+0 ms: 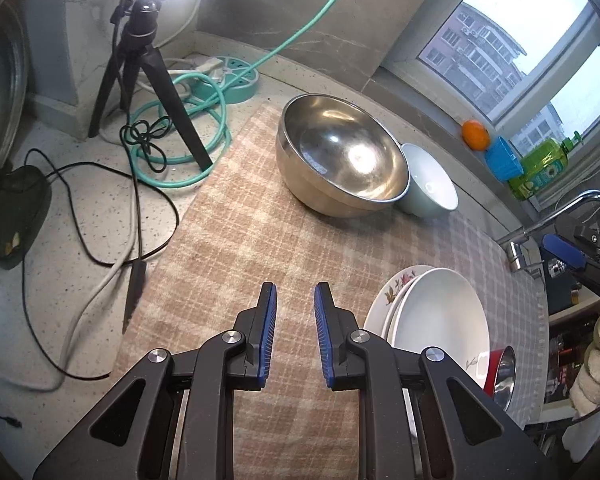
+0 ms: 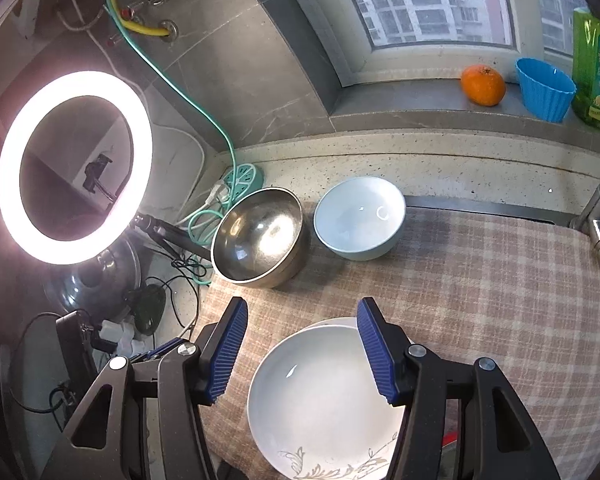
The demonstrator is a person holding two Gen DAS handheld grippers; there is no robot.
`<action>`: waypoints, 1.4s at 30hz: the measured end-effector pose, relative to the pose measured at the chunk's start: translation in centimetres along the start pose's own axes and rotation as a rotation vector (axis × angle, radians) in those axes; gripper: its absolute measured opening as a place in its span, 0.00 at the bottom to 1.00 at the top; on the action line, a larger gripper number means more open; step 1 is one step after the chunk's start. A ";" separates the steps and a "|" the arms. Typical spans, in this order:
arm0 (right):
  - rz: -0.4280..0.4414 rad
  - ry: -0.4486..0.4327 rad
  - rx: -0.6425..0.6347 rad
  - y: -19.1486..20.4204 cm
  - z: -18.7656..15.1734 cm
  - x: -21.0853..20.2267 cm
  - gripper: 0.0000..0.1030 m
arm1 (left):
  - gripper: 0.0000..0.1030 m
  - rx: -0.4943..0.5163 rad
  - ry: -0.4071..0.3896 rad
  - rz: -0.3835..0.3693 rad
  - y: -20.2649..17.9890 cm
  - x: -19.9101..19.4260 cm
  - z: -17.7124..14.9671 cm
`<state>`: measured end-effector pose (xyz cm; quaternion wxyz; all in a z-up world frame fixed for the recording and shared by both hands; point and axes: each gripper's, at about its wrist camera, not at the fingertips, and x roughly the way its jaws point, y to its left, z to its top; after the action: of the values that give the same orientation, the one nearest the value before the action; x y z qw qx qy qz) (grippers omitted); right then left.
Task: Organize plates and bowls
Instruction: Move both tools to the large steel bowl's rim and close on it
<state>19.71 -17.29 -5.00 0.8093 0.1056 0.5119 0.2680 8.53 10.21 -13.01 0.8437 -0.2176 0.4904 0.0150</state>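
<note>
While your worktop (image 2: 480, 168) carries the steel bowl (image 2: 260, 236) touching the pale bowl (image 2: 360, 218) near the window wall, the stacked white plates (image 2: 324, 396) lie nearer you. Your right claw (image 2: 304, 352) hovers half-open above them, empty; your left claw (image 1: 295, 336) shows a narrow gap, empty.

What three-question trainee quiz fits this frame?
1. Which thing stands right beside the large round steel bowl? A) pale blue ceramic bowl B) orange fruit C) green bottle
2. True or false: the plain white round plate lies on top of a flower-patterned plate.
3. What do the right tongs hold?

Key: 1 A. 2 True. 3 Nothing; they are open above the white plate.
</note>
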 end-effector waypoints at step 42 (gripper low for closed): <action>-0.109 0.225 -0.103 2.1 10.4 20.0 0.22 | 0.23 -0.289 -0.002 -0.070 2.1 7.0 8.1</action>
<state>34.90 -3.64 -14.75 0.7644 0.0051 0.5901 0.2597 18.32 13.90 -16.19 0.8040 -0.3538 0.4745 0.0563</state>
